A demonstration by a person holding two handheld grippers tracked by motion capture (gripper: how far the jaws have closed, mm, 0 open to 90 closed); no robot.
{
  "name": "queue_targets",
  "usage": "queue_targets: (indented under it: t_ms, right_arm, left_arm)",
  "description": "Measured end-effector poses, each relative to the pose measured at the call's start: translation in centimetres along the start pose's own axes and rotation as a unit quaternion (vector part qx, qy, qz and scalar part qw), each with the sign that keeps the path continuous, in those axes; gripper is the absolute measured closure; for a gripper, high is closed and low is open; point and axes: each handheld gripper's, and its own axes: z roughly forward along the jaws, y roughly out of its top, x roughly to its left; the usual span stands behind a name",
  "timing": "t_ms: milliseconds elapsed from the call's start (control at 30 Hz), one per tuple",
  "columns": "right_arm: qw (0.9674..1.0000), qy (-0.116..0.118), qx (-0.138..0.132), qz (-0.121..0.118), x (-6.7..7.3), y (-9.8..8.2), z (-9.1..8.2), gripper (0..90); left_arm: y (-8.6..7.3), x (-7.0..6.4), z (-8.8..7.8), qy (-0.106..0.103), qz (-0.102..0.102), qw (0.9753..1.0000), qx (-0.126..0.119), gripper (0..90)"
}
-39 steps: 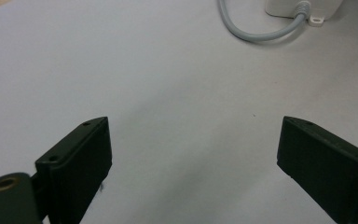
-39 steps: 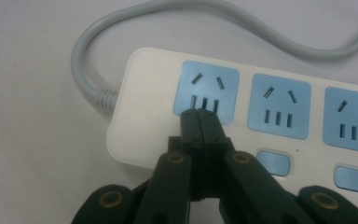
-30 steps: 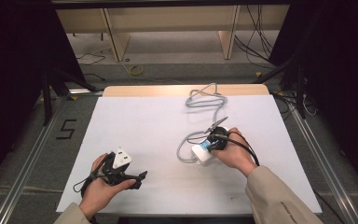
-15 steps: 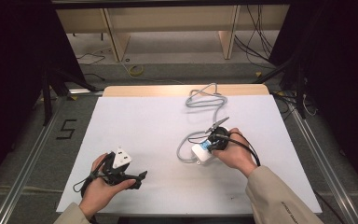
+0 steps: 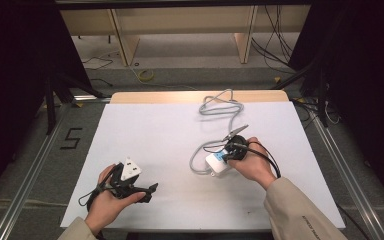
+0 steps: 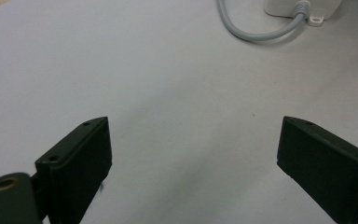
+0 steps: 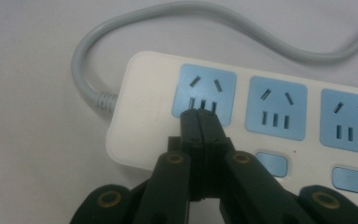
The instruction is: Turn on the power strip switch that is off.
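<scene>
Power strip (image 7: 261, 116), centre frame: R gripper (image 7: 200, 116) jaws fully closed, empty, tips at end socket—press straight down, no skidding; L gripper (image 6: 193, 154) wide open, empty.

High view looks down over the table (image 5: 145, 130); both gripper views sit close, sharing the power strip (image 7: 279, 116)

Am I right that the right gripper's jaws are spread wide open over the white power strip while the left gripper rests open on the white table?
Not quite: the right gripper has its jaws shut together, tips over the first blue socket of the power strip, as the right gripper view shows. The rest holds: the left gripper is open over the white table.
</scene>
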Motion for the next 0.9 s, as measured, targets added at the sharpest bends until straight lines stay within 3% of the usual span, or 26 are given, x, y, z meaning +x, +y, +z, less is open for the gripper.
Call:
queue_targets:
  t_ms: [633,900]
  right_arm:
    - [0.9971,-0.003,-0.073,0.022,-0.8,-0.8,-1.8,82.0]
    - [0.9959,-0.004,-0.085,0.031,-1.1,-1.6,-2.2,79.2]
  left_arm:
    - [0.0,0.0,0.1,0.0,0.0,1.0,0.002,9.7]
    - [0.0,0.0,0.1,0.0,-0.002,1.0,0.003,9.7]
